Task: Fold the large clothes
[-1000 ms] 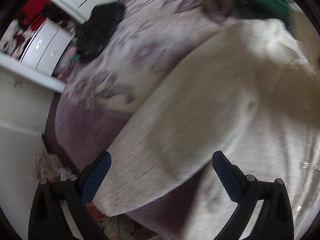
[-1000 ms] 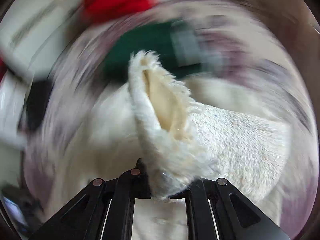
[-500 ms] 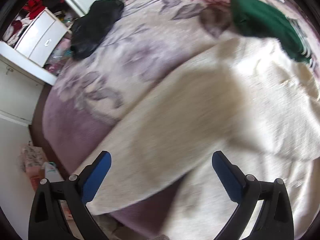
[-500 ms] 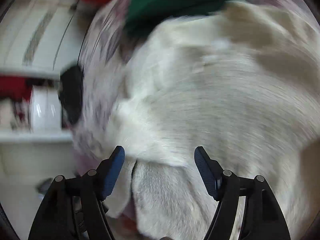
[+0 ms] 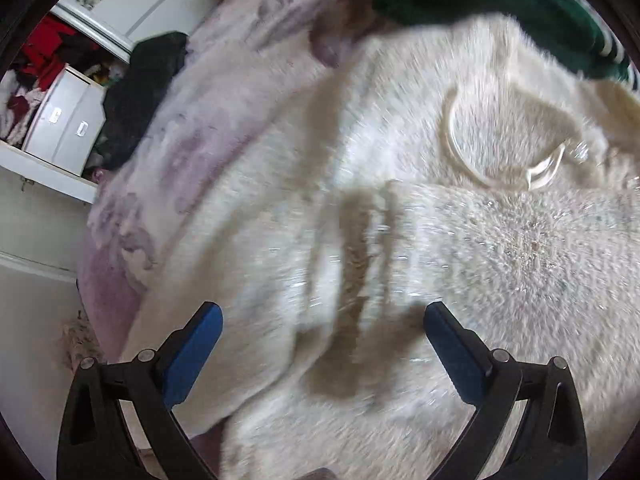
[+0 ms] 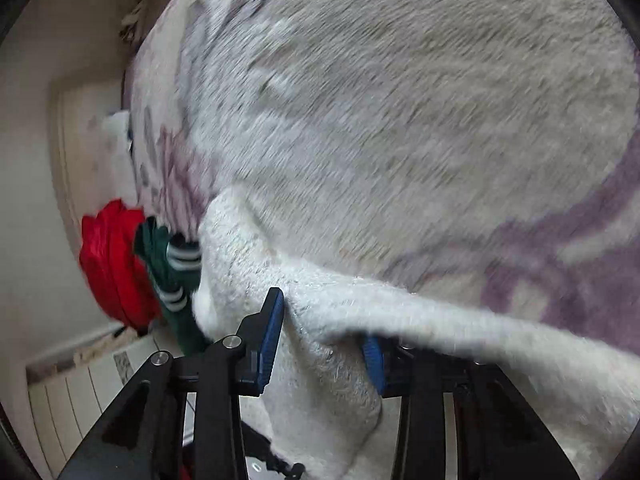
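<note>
Garment: the big fluffy cream-white fleece garment (image 5: 400, 240) is lying spread over the purple floral bed blanket (image 5: 208, 128), taking up most of both views.

Left gripper (image 5: 322, 344): hovering just over the fleece, blue pads spread wide, gripping nothing.

Right gripper (image 6: 322, 344): jaws have just been closing, with a thick edge of the fleece sitting between the blue pads. One pad is half buried under a flap, so I honestly can't tell if it's biting yet or only closing in.

Step, my guess: grabbing the edge for the next fold.

Tip: it's looking worth getting the whole bunched thickness deep between the pads, since a pinch of loose fluff could slip out.

Tip 2: the free gripper is probably best used pinning or lifting the matching edge, so the fold comes out straight.

Watch out: the dark green striped clothing (image 6: 168, 272) and red cloth (image 6: 108, 264) are sitting right beside that edge, easy to snag.
</note>
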Demonstrator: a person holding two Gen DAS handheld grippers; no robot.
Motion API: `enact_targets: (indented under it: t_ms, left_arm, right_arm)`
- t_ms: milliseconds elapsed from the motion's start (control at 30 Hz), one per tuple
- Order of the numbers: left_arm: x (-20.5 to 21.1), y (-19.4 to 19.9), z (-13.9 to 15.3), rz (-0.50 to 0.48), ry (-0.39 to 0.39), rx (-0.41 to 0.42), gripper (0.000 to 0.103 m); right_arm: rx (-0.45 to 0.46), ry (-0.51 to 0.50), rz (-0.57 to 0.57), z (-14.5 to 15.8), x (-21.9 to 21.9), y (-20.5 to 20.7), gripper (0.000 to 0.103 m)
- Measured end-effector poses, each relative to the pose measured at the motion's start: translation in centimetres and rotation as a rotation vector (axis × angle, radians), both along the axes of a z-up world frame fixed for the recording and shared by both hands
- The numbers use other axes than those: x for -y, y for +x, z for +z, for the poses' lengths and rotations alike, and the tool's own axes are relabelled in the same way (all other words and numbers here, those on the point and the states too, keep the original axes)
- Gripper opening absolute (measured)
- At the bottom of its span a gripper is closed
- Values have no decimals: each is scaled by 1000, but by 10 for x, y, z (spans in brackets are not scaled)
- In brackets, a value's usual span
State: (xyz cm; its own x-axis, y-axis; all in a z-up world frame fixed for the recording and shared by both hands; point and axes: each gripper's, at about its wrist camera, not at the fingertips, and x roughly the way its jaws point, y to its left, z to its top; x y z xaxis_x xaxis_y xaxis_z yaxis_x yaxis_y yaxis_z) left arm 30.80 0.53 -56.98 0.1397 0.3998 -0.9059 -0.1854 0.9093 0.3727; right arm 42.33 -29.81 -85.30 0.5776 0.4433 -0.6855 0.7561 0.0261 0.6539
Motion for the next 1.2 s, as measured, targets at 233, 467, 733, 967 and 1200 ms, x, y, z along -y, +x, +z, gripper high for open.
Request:
enact_targets:
  t_ms: [233, 467, 733, 967, 1200]
  left_arm:
    - [-13, 15, -16, 30, -3, 26, 103]
    - [-48, -27, 21, 141, -120, 60, 103]
    - [-190, -225, 34, 762, -467, -10, 103]
    - [-279, -292, -30, 1133, -755, 269, 83]
    - [-310, -280, -27, 1279, -563, 414, 31]
  right_arm:
    - [-34, -160, 401, 45, -34, 38, 53]
    - [-119, -375, 798, 33, -105, 119, 52]
    - [-232, -549, 881, 48, -184, 138, 56]
    - [-266, -577, 929, 34, -259, 107, 56]
    - [-292, -647, 991, 7, -340, 94, 56]
